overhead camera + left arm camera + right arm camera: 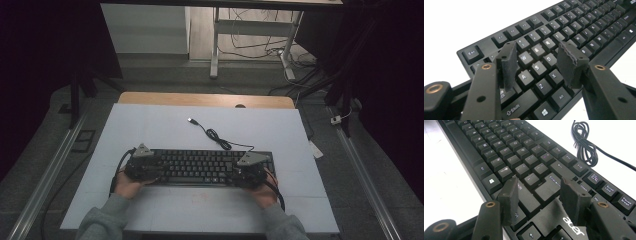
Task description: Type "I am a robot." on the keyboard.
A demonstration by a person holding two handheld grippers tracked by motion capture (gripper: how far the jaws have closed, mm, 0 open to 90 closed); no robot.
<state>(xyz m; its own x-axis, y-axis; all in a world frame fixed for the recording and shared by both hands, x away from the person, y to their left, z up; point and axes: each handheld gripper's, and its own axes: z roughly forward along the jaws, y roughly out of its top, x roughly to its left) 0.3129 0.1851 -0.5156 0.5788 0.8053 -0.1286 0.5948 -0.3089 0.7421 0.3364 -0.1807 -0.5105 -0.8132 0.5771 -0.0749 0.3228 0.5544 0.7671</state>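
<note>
Black Acer keyboard (200, 166) lies flat on the white table cover (150, 125). Left gripper (537, 58) over its left-end keys, jaws spread, empty. Right gripper (539, 192) over its right end near Enter, jaws likewise spread. USB cable (584, 142) coiled behind the keyboard.

Keyboard (200, 166) on the table (150, 130), spanning between the two grippers. Left gripper (537, 58) over its left end: keys W, E, S, D, A, Z, X between the parted jaws, Esc beyond the left jaw. Right gripper (539, 192) over its right end: Enter and Shift between the parted jaws, the coiled cable (584, 142) well beyond them.
</note>
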